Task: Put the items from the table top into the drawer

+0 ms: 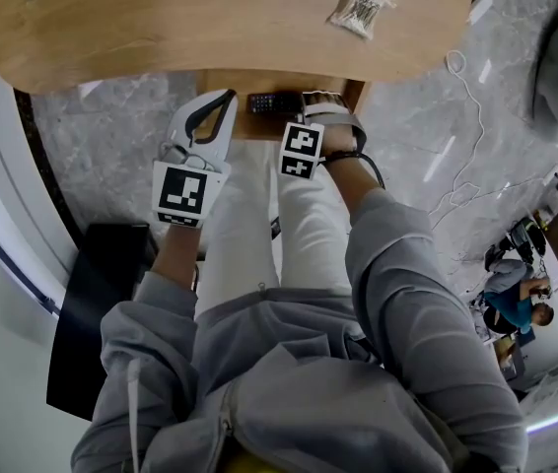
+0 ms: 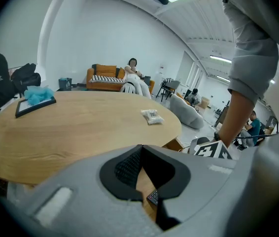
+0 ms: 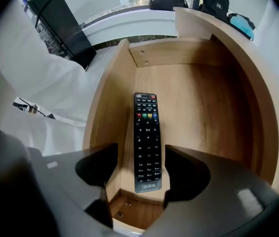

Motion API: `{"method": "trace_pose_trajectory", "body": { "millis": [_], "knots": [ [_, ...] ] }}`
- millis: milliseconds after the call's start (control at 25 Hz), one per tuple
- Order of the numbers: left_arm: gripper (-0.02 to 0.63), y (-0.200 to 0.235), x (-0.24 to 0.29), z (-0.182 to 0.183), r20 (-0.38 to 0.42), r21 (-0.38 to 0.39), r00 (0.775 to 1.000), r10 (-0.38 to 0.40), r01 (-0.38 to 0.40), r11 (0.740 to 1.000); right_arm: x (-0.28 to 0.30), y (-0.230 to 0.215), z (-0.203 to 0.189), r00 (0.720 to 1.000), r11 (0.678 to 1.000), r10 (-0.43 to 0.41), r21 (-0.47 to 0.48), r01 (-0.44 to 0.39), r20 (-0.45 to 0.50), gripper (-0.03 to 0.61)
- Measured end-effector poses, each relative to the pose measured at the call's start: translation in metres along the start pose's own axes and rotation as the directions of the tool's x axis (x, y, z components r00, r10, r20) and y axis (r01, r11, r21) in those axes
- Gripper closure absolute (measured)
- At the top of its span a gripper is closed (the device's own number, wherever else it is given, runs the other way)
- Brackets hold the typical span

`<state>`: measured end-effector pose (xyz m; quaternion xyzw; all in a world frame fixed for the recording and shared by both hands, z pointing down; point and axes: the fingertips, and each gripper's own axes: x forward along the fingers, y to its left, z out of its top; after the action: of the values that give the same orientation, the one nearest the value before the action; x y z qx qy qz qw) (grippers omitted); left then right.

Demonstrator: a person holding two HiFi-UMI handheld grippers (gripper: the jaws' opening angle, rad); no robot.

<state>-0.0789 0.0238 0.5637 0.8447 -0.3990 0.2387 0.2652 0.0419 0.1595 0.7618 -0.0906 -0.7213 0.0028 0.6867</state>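
The right gripper [image 3: 140,152] is pointed straight down into the open drawer [image 3: 203,107], and its jaws are spread wide. The black remote [image 3: 146,137] is seen lying flat on the drawer floor, close along the left wall. Its lower end is framed between the two jaws, but it is not pinched; a gap is visible on either side. From the head view the remote [image 1: 271,101] is caught just left of the right gripper [image 1: 326,106], inside the drawer [image 1: 350,89] under the edge of the round wooden table [image 1: 210,18].

The left gripper [image 2: 140,149] is held pressed together, its tips meeting, with nothing caught between them. In the head view this left gripper [image 1: 228,97] is found just beside the drawer's left side.

Up on the table top, a small clear packet [image 1: 360,8] is still to be dealt with. It is picked out again in the left gripper view [image 2: 152,116], well apart from a dark-framed board [image 2: 35,102] with something blue on it.
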Motion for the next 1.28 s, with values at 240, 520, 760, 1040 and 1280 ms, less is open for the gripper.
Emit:
{"method": "trace_pose_trajectory", "body": {
  "millis": [240,520,760,1040,1280],
  "knots": [
    [0.612,0.001,0.003,-0.002,-0.005,-0.003,1.0,-0.009,0.009,1.0,-0.017,-0.009,0.002,0.995,0.99,-0.075,0.125,0.066,0.068,0.285],
    [0.612,-0.003,0.009,0.005,0.004,0.005,1.0,-0.028,0.028,1.0,-0.073,-0.038,0.013,0.95,0.923,-0.233,0.354,0.15,0.205,0.321],
    [0.612,-0.009,0.018,0.017,0.026,0.0,0.999,-0.041,0.041,0.999,-0.12,-0.07,0.01,0.9,0.805,-0.375,0.559,0.198,0.222,0.334],
    [0.612,-0.015,0.036,0.047,0.078,-0.006,0.996,-0.051,0.051,0.999,-0.17,-0.111,-0.01,0.846,0.597,-0.508,0.776,0.206,0.166,0.336],
    [0.612,-0.013,0.06,0.071,0.085,0.009,0.995,-0.059,0.059,0.998,-0.198,-0.156,-0.034,0.814,0.418,-0.569,0.893,0.165,0.116,0.336]
  ]
}}
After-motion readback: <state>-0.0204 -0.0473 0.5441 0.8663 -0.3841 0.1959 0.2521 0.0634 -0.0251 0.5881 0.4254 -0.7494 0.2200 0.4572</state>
